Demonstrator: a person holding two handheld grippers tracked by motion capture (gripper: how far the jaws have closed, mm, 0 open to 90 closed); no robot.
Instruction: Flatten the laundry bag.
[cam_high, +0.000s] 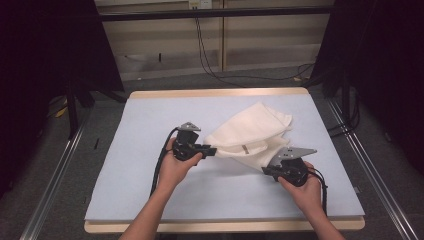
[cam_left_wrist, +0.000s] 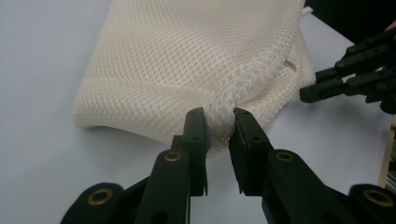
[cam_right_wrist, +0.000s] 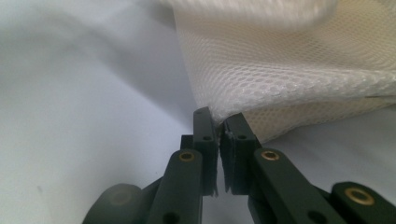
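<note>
A cream mesh bag (cam_high: 252, 131) lies on the pale blue mat (cam_high: 150, 125), right of the middle. My left gripper (cam_high: 212, 150) is at the bag's near-left edge. In the left gripper view its jaws are shut on the bag's thick rolled rim (cam_left_wrist: 223, 105), bunching the mesh bag (cam_left_wrist: 187, 60) between the pads. My right gripper (cam_high: 265, 170) is at the bag's near-right corner. In the right gripper view its jaws pinch the bag's folded edge (cam_right_wrist: 219, 114), and the mesh bag (cam_right_wrist: 289, 70) rises beyond them. The other gripper's black fingers (cam_left_wrist: 355, 74) show at the right of the left gripper view.
The mat covers a wooden table (cam_high: 220, 92) with its front edge (cam_high: 225, 226) near the person. Black cables (cam_high: 210, 55) trail over the floor behind the table. Metal rails (cam_high: 55, 175) run along both sides.
</note>
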